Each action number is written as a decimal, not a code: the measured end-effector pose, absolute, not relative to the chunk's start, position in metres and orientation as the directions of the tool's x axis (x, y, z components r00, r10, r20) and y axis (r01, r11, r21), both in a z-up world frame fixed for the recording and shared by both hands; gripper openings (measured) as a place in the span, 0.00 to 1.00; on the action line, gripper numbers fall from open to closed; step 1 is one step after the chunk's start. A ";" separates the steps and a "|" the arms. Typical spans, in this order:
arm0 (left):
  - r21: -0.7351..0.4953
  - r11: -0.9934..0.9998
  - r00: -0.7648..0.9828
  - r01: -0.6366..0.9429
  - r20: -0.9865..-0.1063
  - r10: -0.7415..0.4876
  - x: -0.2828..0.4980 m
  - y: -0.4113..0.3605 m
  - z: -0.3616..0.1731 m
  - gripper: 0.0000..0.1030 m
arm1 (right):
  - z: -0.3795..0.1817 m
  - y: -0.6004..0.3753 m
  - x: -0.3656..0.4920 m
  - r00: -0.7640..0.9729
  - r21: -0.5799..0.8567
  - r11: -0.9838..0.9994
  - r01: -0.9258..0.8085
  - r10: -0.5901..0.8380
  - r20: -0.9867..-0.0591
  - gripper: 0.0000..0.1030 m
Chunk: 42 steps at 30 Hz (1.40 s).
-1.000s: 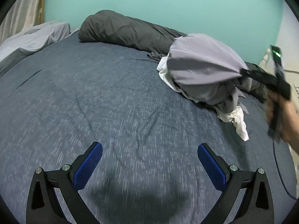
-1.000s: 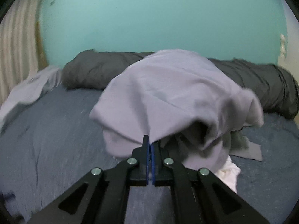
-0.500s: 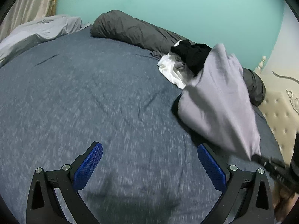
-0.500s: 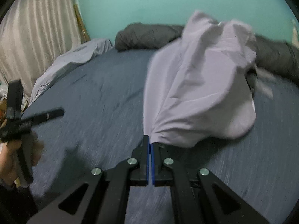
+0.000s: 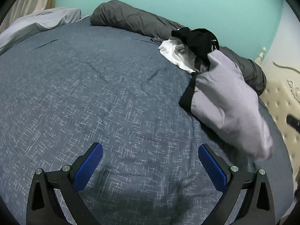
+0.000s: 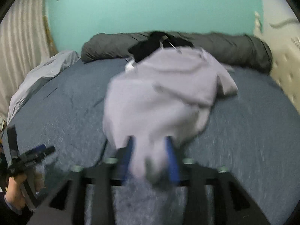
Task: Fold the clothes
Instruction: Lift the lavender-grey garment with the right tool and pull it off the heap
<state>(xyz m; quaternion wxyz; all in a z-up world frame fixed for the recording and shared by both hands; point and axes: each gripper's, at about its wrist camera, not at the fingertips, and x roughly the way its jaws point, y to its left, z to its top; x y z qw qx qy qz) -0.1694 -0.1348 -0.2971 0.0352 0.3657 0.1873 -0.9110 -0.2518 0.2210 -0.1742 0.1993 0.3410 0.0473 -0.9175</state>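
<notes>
In the left wrist view, your left gripper (image 5: pixel 150 166) hovers over the blue-grey bedsheet (image 5: pixel 93 93) with its jaws spread wide and nothing between the blue pads (image 5: pixel 88 166). The lavender-grey garment (image 5: pixel 225 101) lies draped to the right of that gripper, running from the clothes pile down toward the near right edge of the bed, its lower end blurred. Behind it sits the pile: a black garment (image 5: pixel 198 39) on top of a white garment (image 5: pixel 174 55), both resting against the rolled dark grey duvet (image 5: pixel 131 20) along the teal wall (image 5: pixel 168 0). A pale grey sheet (image 5: pixel 41 20) is bunched at the far left corner. A cream tufted headboard (image 5: pixel 277 101) shows at the right edge.

In the right wrist view, the picture is heavily blurred. Your right gripper (image 6: pixel 150 159) has its blue pads (image 6: pixel 172 161) parted, and the near end of the lavender-grey garment (image 6: pixel 159 97) lies between them; you cannot tell whether the cloth touches either pad. The garment spreads away from the gripper across the bedsheet (image 6: pixel 253 131) toward the black garment (image 6: pixel 150 45) and the duvet (image 6: pixel 225 45). At the lower left, your left hand (image 6: pixel 16 185) holds the left gripper (image 6: pixel 40 151), well apart from the garment. A pleated curtain (image 6: pixel 22 37) hangs at the left.
</notes>
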 end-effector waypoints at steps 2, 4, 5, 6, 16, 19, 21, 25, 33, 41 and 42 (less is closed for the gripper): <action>-0.304 -0.931 -0.728 0.201 -0.682 0.065 -0.172 -0.136 -0.300 1.00 | -0.176 0.201 -0.262 -0.683 0.033 -0.904 0.425 -0.344 -0.644 0.65; -0.294 -0.935 -0.727 0.201 -0.684 0.059 -0.174 -0.137 -0.303 1.00 | -0.196 0.173 -0.281 -0.628 0.009 -0.893 0.450 -0.323 -0.708 0.66; -0.299 -0.932 -0.729 0.202 -0.682 0.061 -0.174 -0.139 -0.304 1.00 | -0.206 0.163 -0.288 -0.613 -0.014 -0.891 0.455 -0.301 -0.730 0.66; -0.303 -0.931 -0.731 0.204 -0.680 0.062 -0.174 -0.140 -0.304 1.00 | -0.216 0.154 -0.294 -0.601 -0.039 -0.888 0.458 -0.277 -0.750 0.66; -0.277 -0.941 -0.734 0.193 -0.678 0.049 -0.172 -0.139 -0.306 1.00 | -0.280 0.162 -0.326 -0.525 -0.064 -0.919 0.389 -0.164 -0.835 0.05; -0.273 -0.943 -0.736 0.188 -0.675 0.049 -0.171 -0.137 -0.304 1.00 | -0.274 0.181 -0.311 -0.540 -0.047 -0.917 0.397 -0.191 -0.820 0.02; -0.271 -0.945 -0.737 0.185 -0.674 0.048 -0.170 -0.136 -0.303 1.00 | -0.268 0.199 -0.297 -0.557 -0.035 -0.921 0.388 -0.205 -0.805 0.01; -0.265 -0.947 -0.741 0.179 -0.670 0.048 -0.168 -0.134 -0.301 1.00 | -0.258 0.253 -0.265 -0.592 -0.026 -0.945 0.326 -0.182 -0.785 0.01; -0.245 -0.955 -0.756 0.166 -0.654 0.036 -0.157 -0.126 -0.290 1.00 | -0.260 0.369 -0.235 -0.554 -0.094 -0.992 0.086 0.031 -0.832 0.01; -0.212 -0.966 -0.760 0.148 -0.649 0.026 -0.154 -0.115 -0.285 1.00 | -0.204 0.405 -0.220 -0.646 -0.036 -0.998 -0.050 0.060 -0.761 0.07; -0.208 -0.967 -0.760 0.146 -0.650 0.025 -0.155 -0.113 -0.286 1.00 | -0.195 0.401 -0.223 -0.666 -0.029 -0.999 -0.038 0.047 -0.744 0.11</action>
